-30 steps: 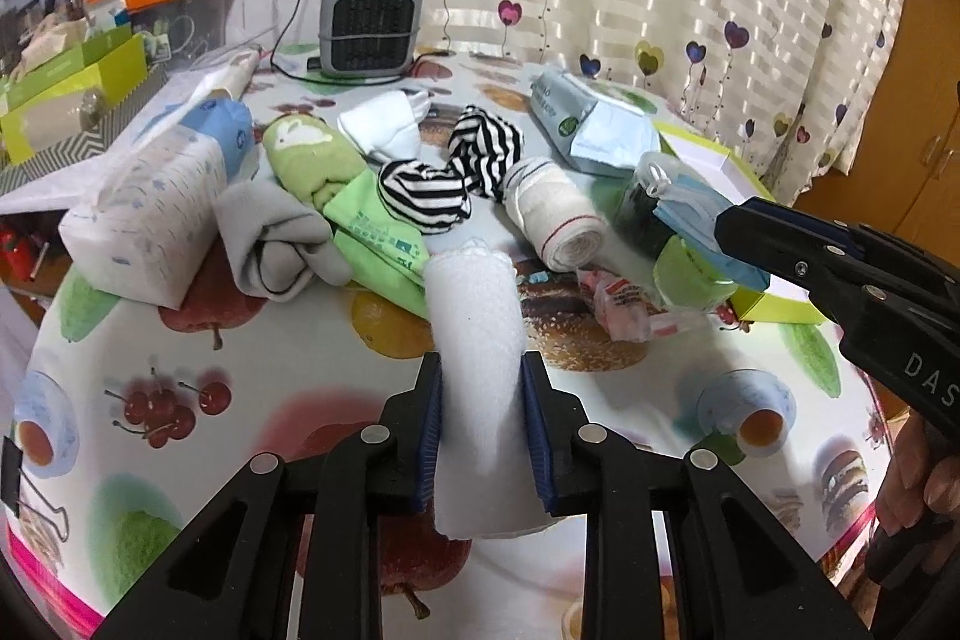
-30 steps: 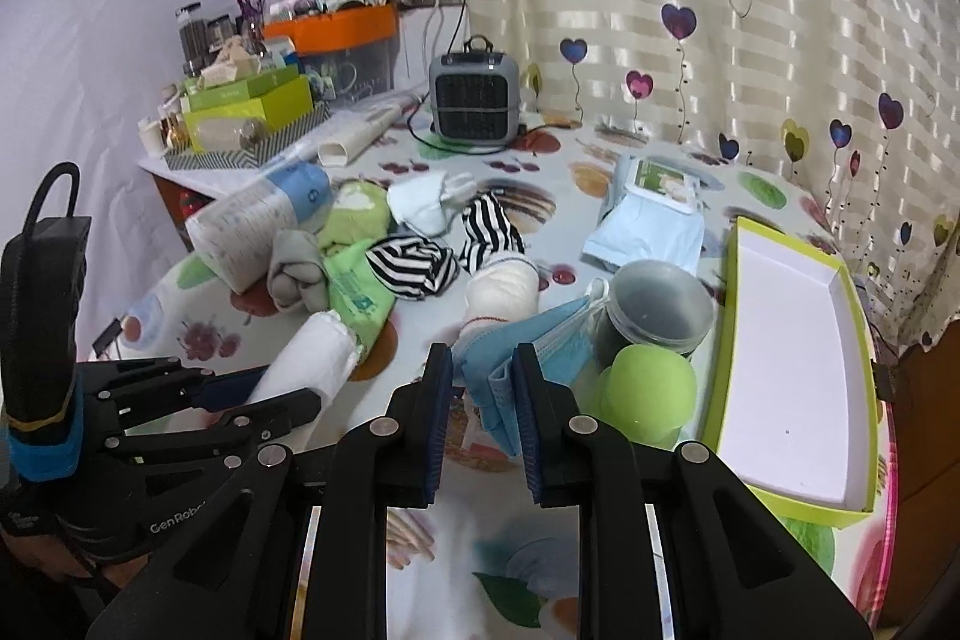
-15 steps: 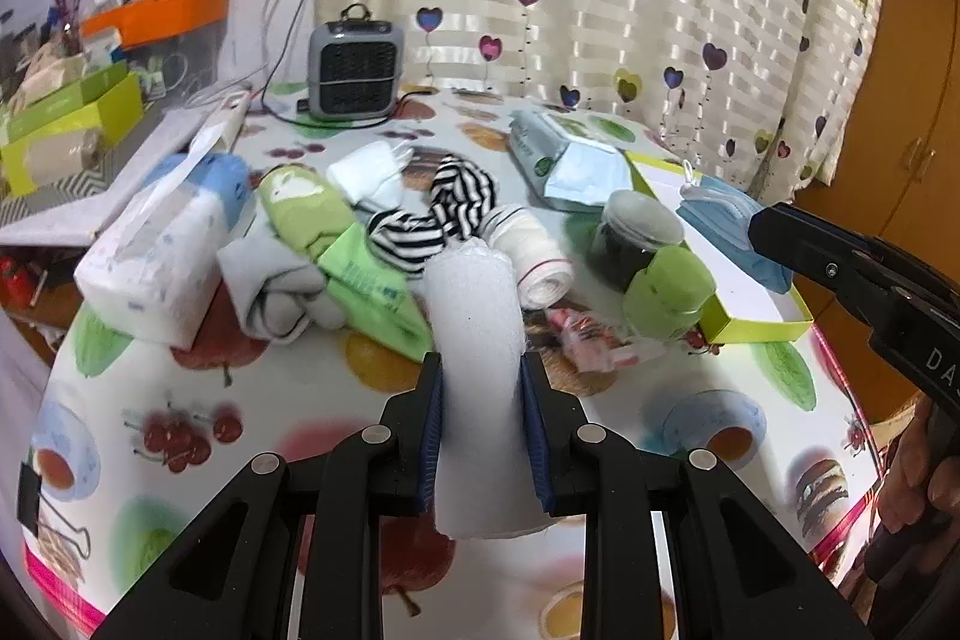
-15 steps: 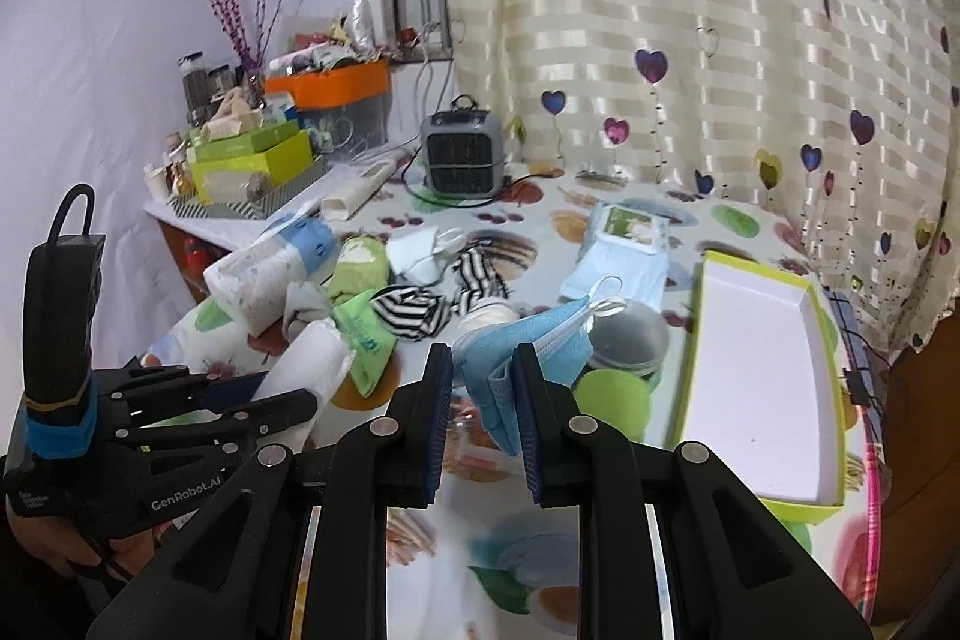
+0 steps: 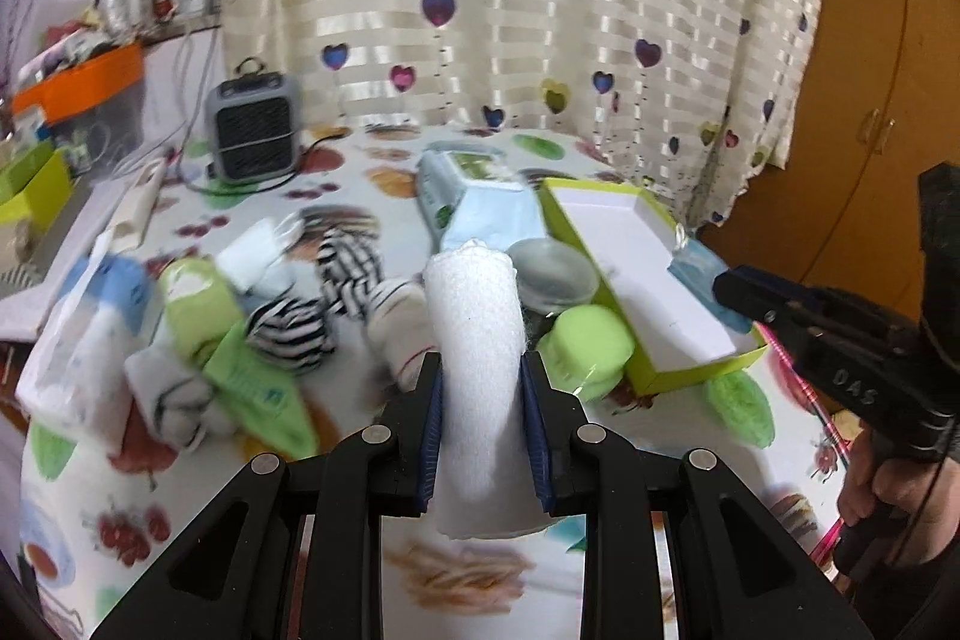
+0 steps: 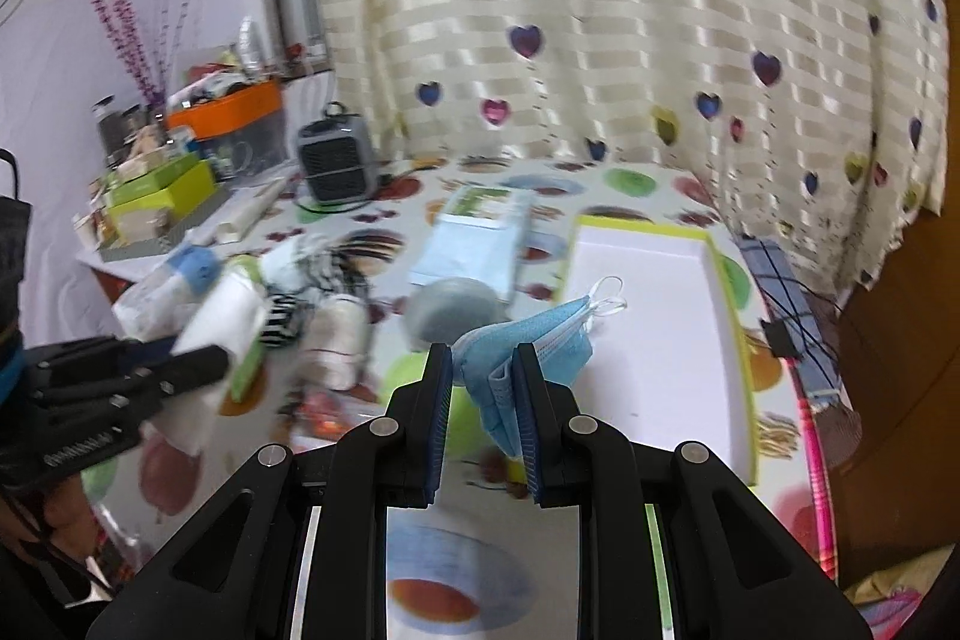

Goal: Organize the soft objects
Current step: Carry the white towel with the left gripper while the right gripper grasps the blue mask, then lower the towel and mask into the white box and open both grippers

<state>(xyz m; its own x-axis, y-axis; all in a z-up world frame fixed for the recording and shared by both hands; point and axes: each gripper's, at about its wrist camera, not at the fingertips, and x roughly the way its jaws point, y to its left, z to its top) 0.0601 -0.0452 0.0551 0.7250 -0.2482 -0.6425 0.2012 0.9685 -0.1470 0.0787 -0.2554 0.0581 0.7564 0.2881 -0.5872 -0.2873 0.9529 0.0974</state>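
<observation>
Fingers of the left gripper (image 5: pixel 481 421) pinch a rolled white towel (image 5: pixel 477 340) across its middle, its free end pointing forward above the bench (image 5: pixel 372 196), so the soft roll keeps its shape. The right gripper (image 6: pixel 480 418) pinches a folded blue face mask (image 6: pixel 522 346) by one edge, the ear loops dangling over the open white tray (image 6: pixel 708 244) with its lime-green rim. Both loads appear headed for that tray, which looks bare inside. Socks and tissue packs lie heaped on the bench, apparently not yet sorted.
</observation>
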